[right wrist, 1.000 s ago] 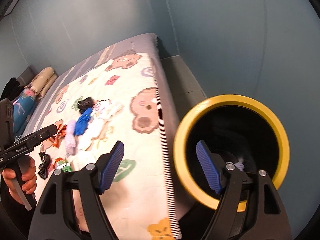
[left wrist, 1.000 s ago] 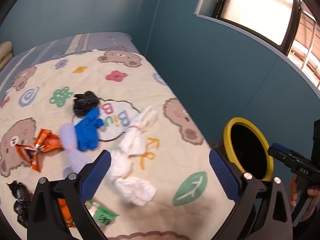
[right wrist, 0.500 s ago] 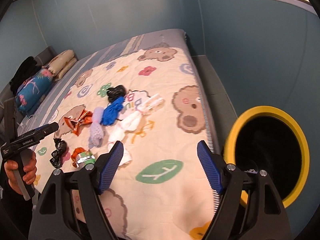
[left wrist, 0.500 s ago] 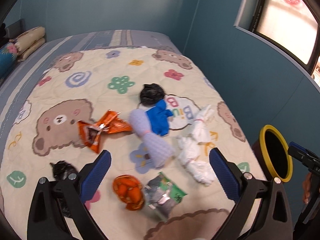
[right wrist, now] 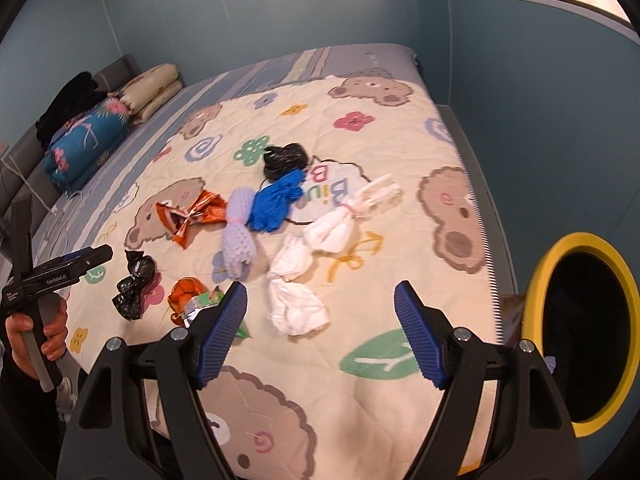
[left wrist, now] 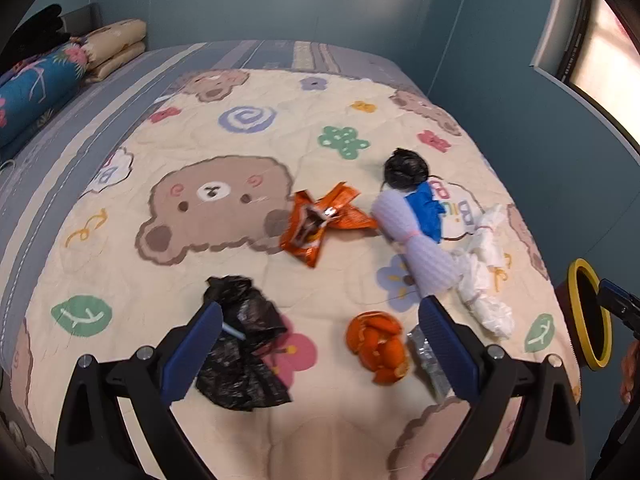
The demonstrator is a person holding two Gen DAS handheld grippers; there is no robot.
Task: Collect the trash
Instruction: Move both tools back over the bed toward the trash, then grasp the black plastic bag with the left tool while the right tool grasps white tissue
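Both tools are unloaded. The left hand-held gripper [left wrist: 320, 344] hangs above the near edge of the bed [left wrist: 120, 264] with its jaws spread wide and nothing between the pads. The right hand-held gripper [right wrist: 320, 332] is likewise spread wide and empty, over the quilt near the bed's right edge.

The trash lies scattered on the quilt: a black bag [left wrist: 240, 344] just below the left tool, orange peel [left wrist: 376, 344] beside a foil wrapper [left wrist: 428, 356], an orange snack packet [left wrist: 320, 220], a lilac foam sleeve [left wrist: 416, 244] touching a blue glove [left wrist: 426, 210], a second black bag [left wrist: 406, 168], and knotted white bags [right wrist: 300, 280]. The yellow-rimmed bin [right wrist: 580, 328] stands off the bed's right edge.

Probable faults:
- Thin film and foil compress under the pads; a shallow grip is likely to slip.
- A deep grip may pinch the quilt and drag it, shifting the other items.
- The sleeve and glove touch; gripping one may pull the other.
- Peel segments may separate on lifting.
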